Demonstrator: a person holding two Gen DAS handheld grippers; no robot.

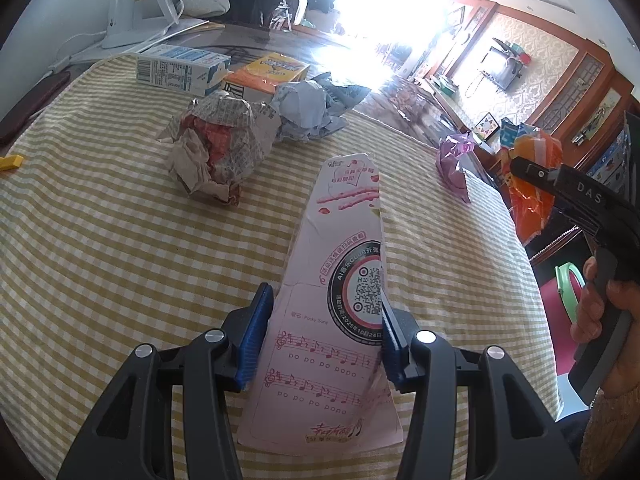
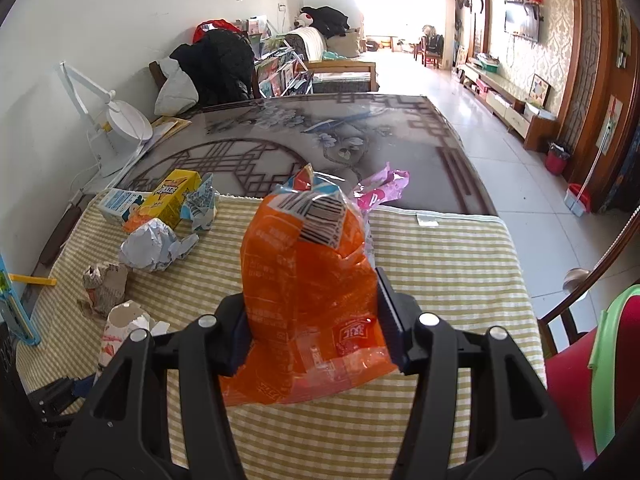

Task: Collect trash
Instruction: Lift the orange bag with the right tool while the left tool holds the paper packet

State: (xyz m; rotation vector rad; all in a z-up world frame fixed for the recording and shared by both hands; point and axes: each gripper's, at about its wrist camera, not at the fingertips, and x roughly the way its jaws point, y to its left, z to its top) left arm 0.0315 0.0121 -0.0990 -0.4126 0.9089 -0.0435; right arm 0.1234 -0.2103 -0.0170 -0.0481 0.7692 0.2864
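The desk (image 2: 460,264) has a yellow-and-white checked cloth over its near half, and that cloth is where all the trash sits. Far left corner: a blue-and-white carton (image 1: 180,68) and a yellow box (image 1: 266,70) lying side by side. Just in front of them are two crumpled balls, a printed newspaper wad (image 1: 216,148) and a pale blue-grey paper wad (image 1: 308,110), which touch or nearly so. A pink wrapper (image 1: 454,164) lies by itself near the right edge.

Both hands are already loaded. The left gripper (image 1: 324,336) has its fingers clamped on the sides of a flattened pink box (image 1: 344,280) with music notes and a QR code on it; the card sticks out forward over the cloth. The right gripper (image 2: 316,320) has its fingers squeezed on a crinkly orange plastic bag (image 2: 304,280), held up above the cloth near the right edge. In the left view you can see the hand holding that gripper out past the desk edge.

So I'd say this is the carry stage: two pieces picked, nothing dropped off yet. No bin is clearly visible; there's a red and green thing (image 2: 608,360) low right beside the desk, but I can't tell what it is. Next move needs both loads taken to wherever the trash goes and let go, then back for the wads, cartons and wrapper. The bag is slippery, so keep the squeeze on.
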